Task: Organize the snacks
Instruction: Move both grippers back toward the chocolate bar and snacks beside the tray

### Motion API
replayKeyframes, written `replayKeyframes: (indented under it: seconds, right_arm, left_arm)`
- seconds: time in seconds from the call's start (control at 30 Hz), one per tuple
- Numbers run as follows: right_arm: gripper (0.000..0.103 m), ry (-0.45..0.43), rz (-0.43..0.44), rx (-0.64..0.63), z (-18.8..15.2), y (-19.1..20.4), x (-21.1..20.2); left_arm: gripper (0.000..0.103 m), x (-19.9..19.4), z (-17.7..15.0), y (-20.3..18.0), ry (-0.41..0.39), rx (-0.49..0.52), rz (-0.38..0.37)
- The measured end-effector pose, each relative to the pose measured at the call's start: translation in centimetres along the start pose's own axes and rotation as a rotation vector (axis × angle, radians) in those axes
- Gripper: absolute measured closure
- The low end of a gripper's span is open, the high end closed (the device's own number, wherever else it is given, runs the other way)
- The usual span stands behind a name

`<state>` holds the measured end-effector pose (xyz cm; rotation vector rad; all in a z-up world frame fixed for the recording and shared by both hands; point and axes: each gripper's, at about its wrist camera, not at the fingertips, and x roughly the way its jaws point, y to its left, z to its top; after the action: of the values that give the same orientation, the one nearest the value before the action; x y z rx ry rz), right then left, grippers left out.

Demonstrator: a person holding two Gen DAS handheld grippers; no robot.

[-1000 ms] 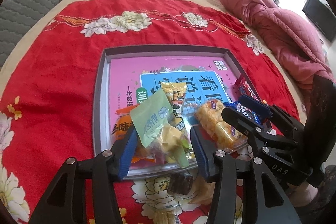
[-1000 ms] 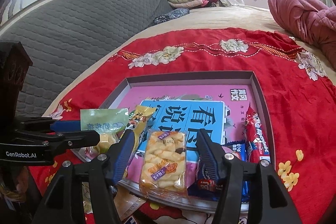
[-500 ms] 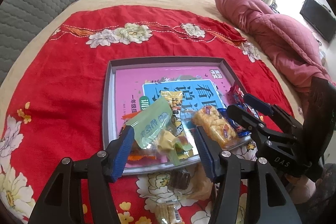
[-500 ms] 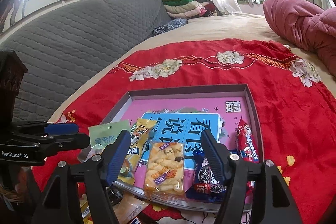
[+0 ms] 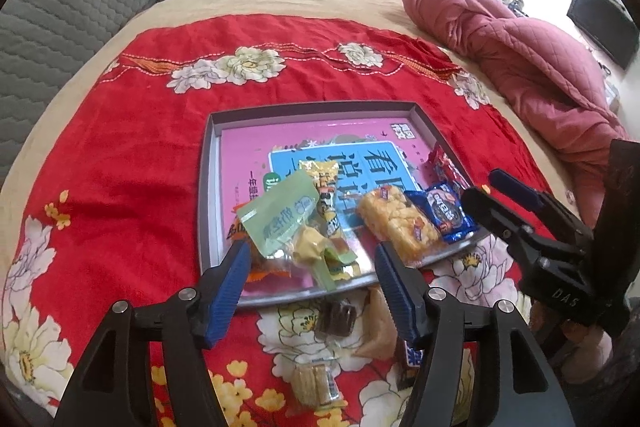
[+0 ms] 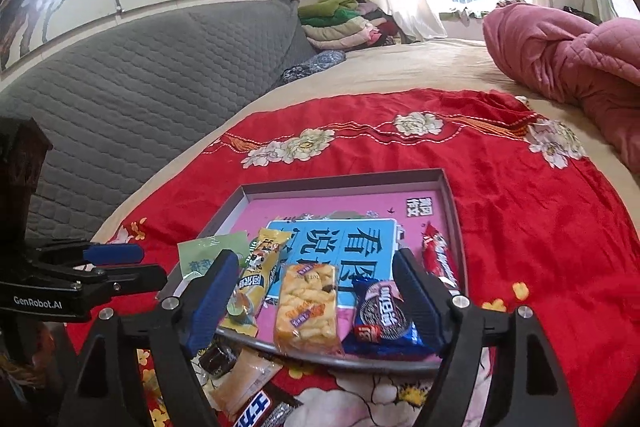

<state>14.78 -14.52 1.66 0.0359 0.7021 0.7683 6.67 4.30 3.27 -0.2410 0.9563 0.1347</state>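
Wrapped snacks are laid along the near edge of a grey tray (image 5: 206, 187): a green pouch (image 5: 280, 215), a yellow cracker pack (image 6: 306, 307) and a blue cookie pack (image 6: 384, 315). The left gripper (image 5: 312, 279) and right gripper (image 6: 316, 299) have just been opening; nothing is held.

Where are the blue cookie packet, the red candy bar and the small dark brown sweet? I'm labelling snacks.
blue cookie packet (image 6: 382, 313), right wrist view, printed cookie.
red candy bar (image 6: 439, 259), right wrist view, wrapper middle.
small dark brown sweet (image 5: 336, 319), left wrist view, centre.
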Motion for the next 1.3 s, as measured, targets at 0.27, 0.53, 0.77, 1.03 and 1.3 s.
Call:
replayKeyframes:
  seconds: [0.27,0.53,0.77,1.03,1.3]
  right_arm:
    - [0.022,-0.004,-0.029,0.039,-0.6,-0.4,-1.7]
    - [0.022,0.031,-0.032,0.038,-2.0,0.5,-2.4]
    - [0.021,0.054,-0.029,0.034,-2.9,1.1,-3.2]
    - [0.021,0.08,-0.037,0.036,-3.7,1.3,-3.5]
    - [0.021,0.14,-0.024,0.041,-5.0,2.0,-3.2]
  left_arm:
    - [0.037,-0.3,-1.4,-0.6,0.027,0.007,-0.017]
    - [0.037,-0.8,-1.8,-0.2,0.031,0.0,-0.022]
    - [0.037,-1.3,-2.4,0.3,0.034,0.002,-0.017]
    - [0.037,-1.4,-3.1,1.0,0.049,-0.009,-0.015]
    - [0.037,-1.1,-3.9,1.7,0.079,-0.023,-0.014]
